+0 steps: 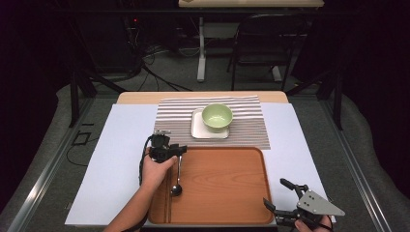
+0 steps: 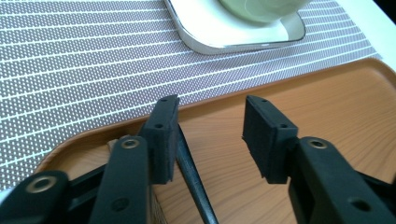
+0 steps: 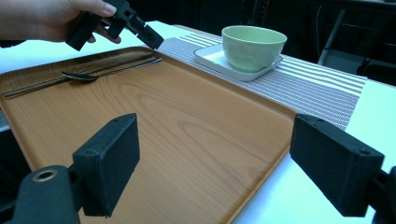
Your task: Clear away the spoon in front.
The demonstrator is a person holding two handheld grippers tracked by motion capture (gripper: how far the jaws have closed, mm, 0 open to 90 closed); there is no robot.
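One dark metal spoon (image 1: 177,180) lies flat on the one wooden tray (image 1: 227,193), near its left rim, slim handle pointing toward the striped mat (image 1: 169,118). The left gripper (image 1: 180,151) hovers over the handle's tip, released, jaws apart with the handle passing between them. Beyond the tray, one woven mat carries one square white plate (image 1: 197,129) and one round green bowl (image 1: 217,116). The right gripper (image 1: 276,195) sits at the tray's right corner, spread wide, empty.

High view above my side, looking forward and down, my 2 gripper views low and close, all sharing the wooden tray (image 1: 222,183), green bowl (image 3: 253,45).
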